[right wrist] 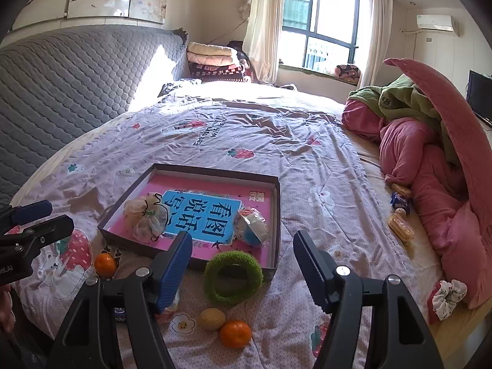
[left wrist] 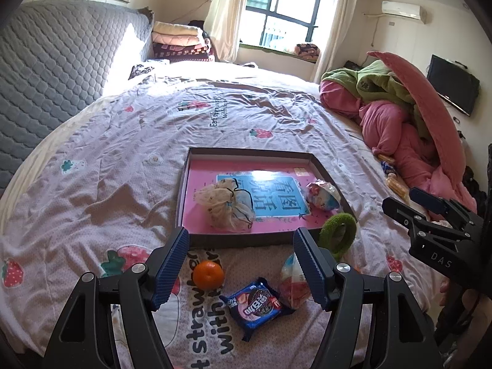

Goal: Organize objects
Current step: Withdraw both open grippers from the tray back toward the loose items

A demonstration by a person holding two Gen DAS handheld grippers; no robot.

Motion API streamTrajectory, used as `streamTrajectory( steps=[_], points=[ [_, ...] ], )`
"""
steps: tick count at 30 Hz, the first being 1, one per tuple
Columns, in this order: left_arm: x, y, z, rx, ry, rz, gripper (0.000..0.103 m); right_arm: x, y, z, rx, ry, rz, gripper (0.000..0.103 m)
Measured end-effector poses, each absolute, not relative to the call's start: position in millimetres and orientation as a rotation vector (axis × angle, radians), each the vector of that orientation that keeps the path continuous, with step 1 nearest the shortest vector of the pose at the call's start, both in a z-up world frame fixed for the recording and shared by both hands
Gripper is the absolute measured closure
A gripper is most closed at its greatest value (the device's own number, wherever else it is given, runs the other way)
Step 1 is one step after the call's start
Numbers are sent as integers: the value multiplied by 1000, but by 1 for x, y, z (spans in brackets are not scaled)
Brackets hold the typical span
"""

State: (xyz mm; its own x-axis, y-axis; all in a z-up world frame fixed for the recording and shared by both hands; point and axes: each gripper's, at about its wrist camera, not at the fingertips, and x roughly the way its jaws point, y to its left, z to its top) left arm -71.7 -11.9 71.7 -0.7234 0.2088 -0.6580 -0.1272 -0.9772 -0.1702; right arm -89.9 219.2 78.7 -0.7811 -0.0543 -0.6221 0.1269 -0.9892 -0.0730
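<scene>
Clearly, both the left gripper (left wrist: pixel 241 264) and the right gripper (right wrist: pixel 243 267) stood apart and empty, so one should have descended squarely over the orange (left wrist: pixel 208 275) at lower centre before carrying it to the tray (left wrist: pixel 196 240).

I am in a home bedroom: a bed (right wrist: pixel 276 141) with strawberry-print sheet fills the view, grey quilted headboard (right wrist: pixel 77 86) at 10 o'clock, curtained window (right wrist: pixel 319 27) at 12, wall air conditioner (right wrist: pixel 436 24) at 2.
</scene>
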Motion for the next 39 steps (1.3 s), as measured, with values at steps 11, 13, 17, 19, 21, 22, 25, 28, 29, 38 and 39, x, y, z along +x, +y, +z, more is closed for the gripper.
streamTrajectory(
  steps=[11,13,17,19,21,22,25,28,29,38,39],
  points=[
    [-50,-13,59,-1114,-136,2758,31,-68,221,78,985,166,-2868,35],
    [-47,-13,57,-1116,-127,2757,31,-65,222,77,986,162,-2869,35],
    [-40,-12,52,-1123,-97,2753,31,-59,225,75,987,154,-2870,34],
    [-38,-11,49,-1128,-92,2744,31,-57,226,74,989,153,-2871,34],
    [-34,-11,46,-1130,-89,2736,31,-54,226,72,995,156,-2869,34],
    [-33,-10,44,-1132,-91,2731,31,-53,226,71,997,158,-2870,34],
    [-29,-9,38,-1141,-83,2719,31,-50,227,69,1003,156,-2870,34],
    [-24,-8,34,-1135,-69,2717,31,-46,229,65,1011,151,-2871,34],
    [-23,-8,32,-1137,-66,2712,31,-45,229,64,1015,150,-2871,34],
    [-16,2,15,-1157,-24,2690,31,-36,233,48,1057,154,-2861,34],
    [-15,2,15,-1157,-28,2687,31,-36,234,46,1062,152,-2859,34]
  ],
)
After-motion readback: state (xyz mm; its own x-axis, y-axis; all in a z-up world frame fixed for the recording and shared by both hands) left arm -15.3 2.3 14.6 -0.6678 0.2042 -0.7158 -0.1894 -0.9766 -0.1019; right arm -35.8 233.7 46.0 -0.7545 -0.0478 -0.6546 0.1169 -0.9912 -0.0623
